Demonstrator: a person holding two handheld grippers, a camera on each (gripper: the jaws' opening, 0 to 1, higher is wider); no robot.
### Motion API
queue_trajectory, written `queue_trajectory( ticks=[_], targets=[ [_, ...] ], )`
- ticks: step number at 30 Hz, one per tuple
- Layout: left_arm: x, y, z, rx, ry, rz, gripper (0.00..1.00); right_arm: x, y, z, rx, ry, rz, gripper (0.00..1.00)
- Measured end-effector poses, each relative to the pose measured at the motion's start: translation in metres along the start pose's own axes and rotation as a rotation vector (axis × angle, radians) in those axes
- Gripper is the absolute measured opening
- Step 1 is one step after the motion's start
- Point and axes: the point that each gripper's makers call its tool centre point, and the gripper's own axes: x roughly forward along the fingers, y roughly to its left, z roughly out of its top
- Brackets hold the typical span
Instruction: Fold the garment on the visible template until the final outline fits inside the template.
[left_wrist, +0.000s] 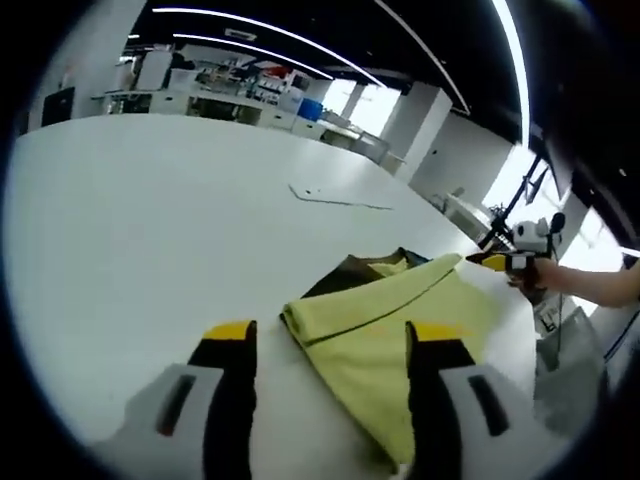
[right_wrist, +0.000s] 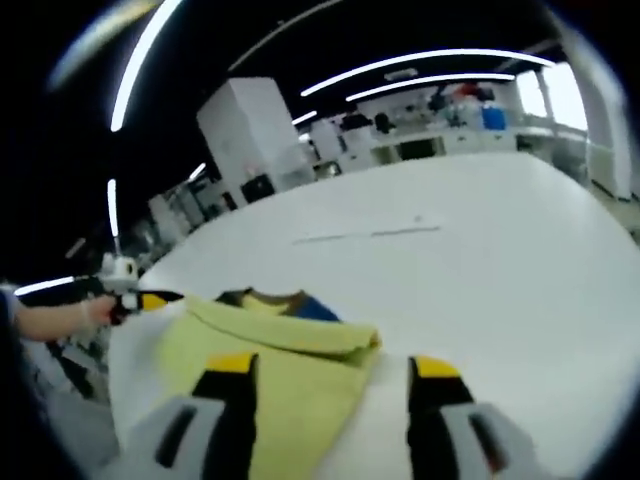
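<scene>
A yellow-green garment (left_wrist: 400, 330) lies folded on the white table (left_wrist: 150, 220), with a brown and blue layer (left_wrist: 350, 270) showing at its far side. My left gripper (left_wrist: 330, 335) stands open, its yellow-tipped jaws on either side of the garment's near folded corner. My right gripper (left_wrist: 500, 262), held in a person's hand, sits at the garment's far right corner. In the right gripper view that same gripper (right_wrist: 335, 365) stands open over the garment (right_wrist: 290, 390), and the left gripper (right_wrist: 150, 298) is at the garment's left corner. A thin dark template line (left_wrist: 340, 200) (right_wrist: 370, 235) runs across the table beyond the garment.
The person's forearm (left_wrist: 600, 285) reaches in from the right. Benches and shelves (left_wrist: 240, 95) stand past the table's far edge. A white pillar (right_wrist: 255, 135) and more benches (right_wrist: 430, 140) stand behind the table, which drops off at its left edge (right_wrist: 120, 350).
</scene>
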Motion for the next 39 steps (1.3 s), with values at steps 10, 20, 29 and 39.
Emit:
queue_trajectory(
  ticks=[10,20,29,39],
  targets=[
    [-0.009,-0.037,-0.017,0.069,0.063,-0.148,0.99,0.002,0.007,-0.006,-0.066,0.029,0.034,0.94],
    [-0.015,-0.083,-0.028,0.098,0.094,-0.29,0.99,0.009,0.037,-0.015,-0.126,0.07,0.101,0.97],
    [-0.006,-0.094,-0.038,0.086,0.111,-0.311,0.97,0.016,0.059,-0.027,-0.11,0.095,0.151,0.94],
    [0.016,-0.076,-0.04,0.068,0.136,-0.258,0.96,0.034,0.057,-0.038,-0.107,0.146,0.179,0.91]
  ],
)
